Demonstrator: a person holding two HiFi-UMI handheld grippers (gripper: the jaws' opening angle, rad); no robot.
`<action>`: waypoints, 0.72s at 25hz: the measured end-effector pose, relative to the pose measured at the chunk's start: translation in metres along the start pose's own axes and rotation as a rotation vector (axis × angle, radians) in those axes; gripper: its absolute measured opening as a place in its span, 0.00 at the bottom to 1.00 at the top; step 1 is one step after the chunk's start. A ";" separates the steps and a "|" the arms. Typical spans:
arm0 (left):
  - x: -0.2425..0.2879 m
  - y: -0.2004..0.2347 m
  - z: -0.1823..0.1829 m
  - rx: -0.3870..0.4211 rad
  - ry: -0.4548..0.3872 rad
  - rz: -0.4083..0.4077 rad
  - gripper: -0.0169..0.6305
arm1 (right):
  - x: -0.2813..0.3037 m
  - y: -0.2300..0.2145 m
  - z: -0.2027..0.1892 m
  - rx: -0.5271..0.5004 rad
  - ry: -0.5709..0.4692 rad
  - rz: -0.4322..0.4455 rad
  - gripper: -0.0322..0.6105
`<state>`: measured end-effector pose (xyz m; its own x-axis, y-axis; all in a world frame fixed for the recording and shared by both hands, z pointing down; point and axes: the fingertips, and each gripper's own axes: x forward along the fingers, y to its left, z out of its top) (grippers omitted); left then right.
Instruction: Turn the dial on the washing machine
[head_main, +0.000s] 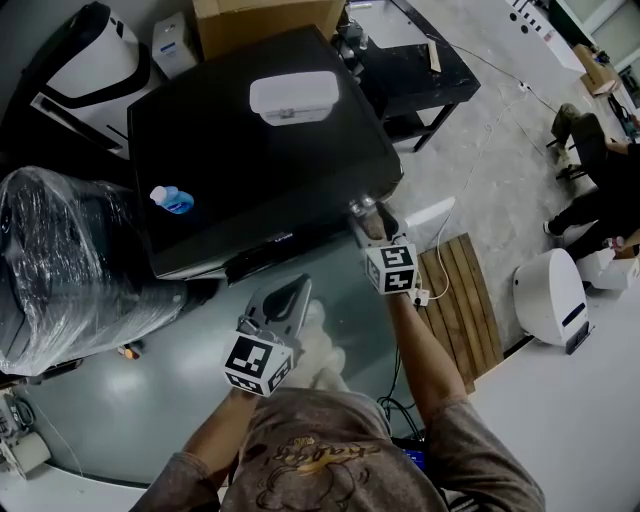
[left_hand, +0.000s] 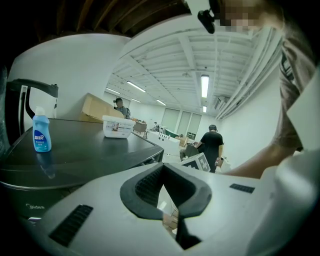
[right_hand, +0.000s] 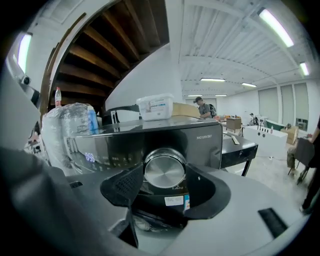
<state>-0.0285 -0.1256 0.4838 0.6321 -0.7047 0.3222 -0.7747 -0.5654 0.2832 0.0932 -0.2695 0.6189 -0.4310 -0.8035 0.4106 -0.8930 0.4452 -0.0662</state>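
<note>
**Right hand-held gripper on the washer dial, left one held back**

Head view: the black washing machine (head_main: 260, 170) fills the middle, with a white lidded container (head_main: 292, 97) and a blue bottle (head_main: 172, 200) on its top. The silver dial (head_main: 360, 207) sits at the machine's front right corner. The right hand-held gripper (head_main: 372, 222) reaches onto it. The left hand-held gripper (head_main: 298, 288) hangs lower, apart from the machine's front.

Left gripper view: the left hand-held gripper (left_hand: 162, 167) is clenched, its pad tips meeting with nothing between them. The bottle (left_hand: 41, 134) and container (left_hand: 118, 126) stand on the machine top beyond.

Right gripper view: the right hand-held gripper (right_hand: 166, 176) grasps the dial (right_hand: 165, 167), one dark pad against each side. The dial stands on the glossy control panel (right_hand: 200, 142), right of lit digits.
</note>
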 end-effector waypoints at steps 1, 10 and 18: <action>0.000 0.000 0.000 0.001 0.002 -0.002 0.01 | 0.000 -0.001 0.000 0.032 -0.007 0.008 0.44; 0.000 -0.001 0.000 0.000 0.006 -0.005 0.01 | -0.002 -0.006 -0.002 0.332 -0.047 0.067 0.44; 0.003 -0.002 0.001 0.005 0.002 -0.016 0.01 | -0.002 -0.008 -0.004 0.537 -0.054 0.094 0.44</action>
<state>-0.0253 -0.1268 0.4831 0.6447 -0.6946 0.3192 -0.7644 -0.5789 0.2840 0.1016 -0.2694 0.6225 -0.5054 -0.7956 0.3341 -0.7847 0.2628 -0.5613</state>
